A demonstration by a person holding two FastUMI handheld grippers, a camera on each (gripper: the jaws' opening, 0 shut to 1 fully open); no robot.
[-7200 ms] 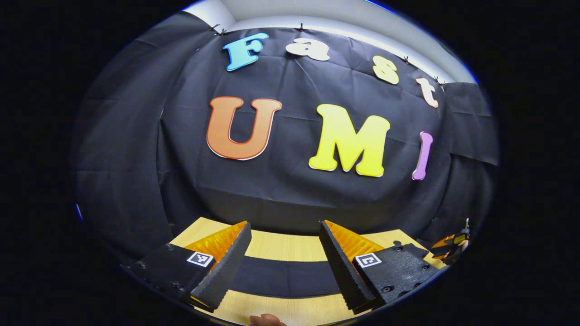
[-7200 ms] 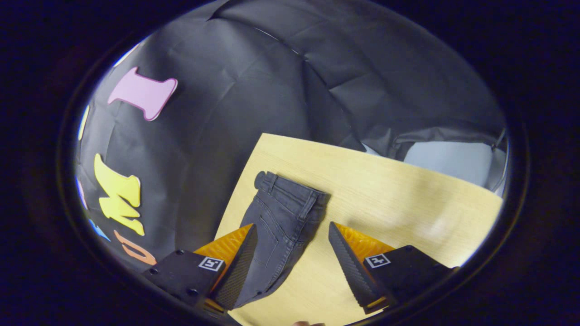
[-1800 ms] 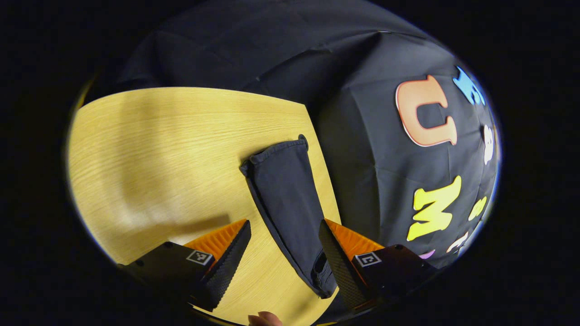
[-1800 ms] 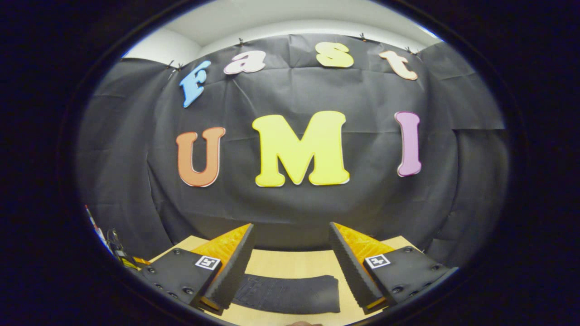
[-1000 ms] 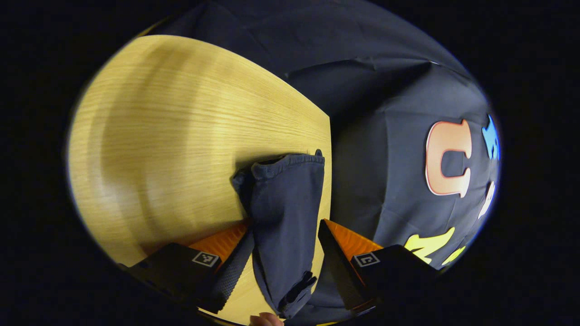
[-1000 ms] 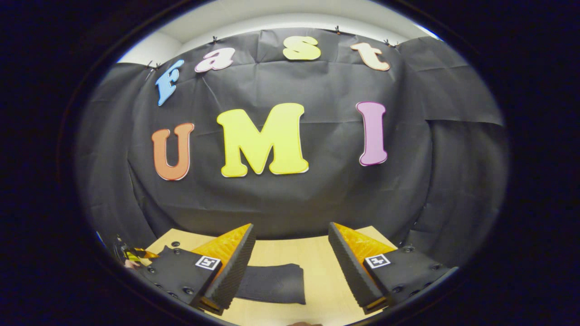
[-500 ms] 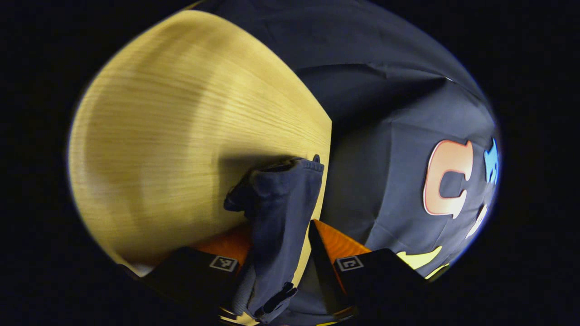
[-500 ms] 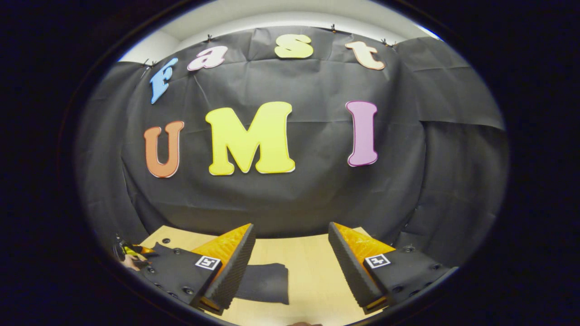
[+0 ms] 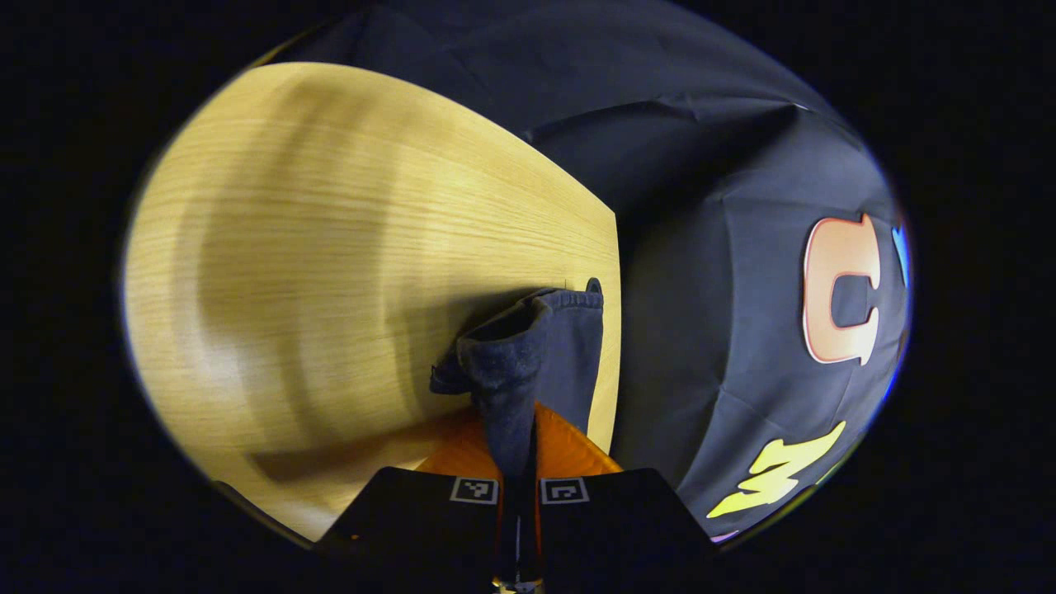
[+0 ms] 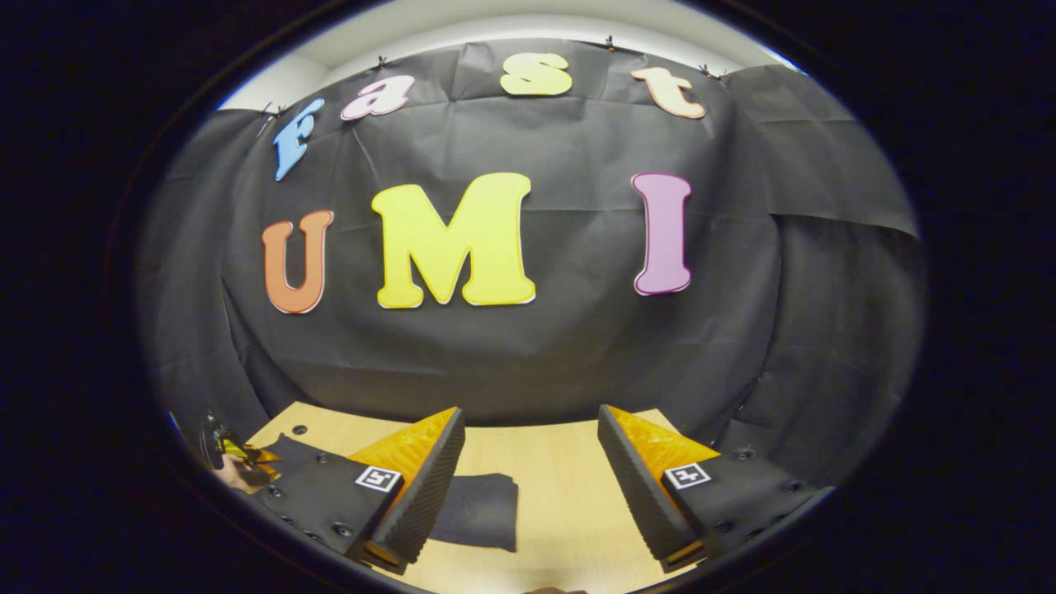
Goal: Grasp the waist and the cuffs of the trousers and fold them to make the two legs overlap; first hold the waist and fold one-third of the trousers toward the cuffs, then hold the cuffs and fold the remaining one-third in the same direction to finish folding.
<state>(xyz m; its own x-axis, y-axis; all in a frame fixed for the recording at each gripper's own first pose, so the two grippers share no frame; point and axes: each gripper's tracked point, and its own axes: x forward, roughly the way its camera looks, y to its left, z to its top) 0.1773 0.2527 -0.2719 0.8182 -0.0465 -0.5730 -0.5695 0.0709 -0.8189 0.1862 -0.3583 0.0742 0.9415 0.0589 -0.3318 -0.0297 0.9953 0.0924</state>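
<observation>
The left gripper is clenched on the soft, limp trousers near the cuffs, which sag just ahead of it.

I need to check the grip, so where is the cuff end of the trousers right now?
In the left gripper view the trouser cuffs are bunched just above the left hand-held gripper, which is shut on the fabric, lifted off the wooden table near its edge by the black cloth wall.

A light wooden table with fine straight grain lies under soft bands of shadow. Black cloth hangs as a wall just behind the table's far edge and wraps round its corner, creased and wrinkled. Above the cloth, well up from the table, runs a pale wall strip.
</observation>
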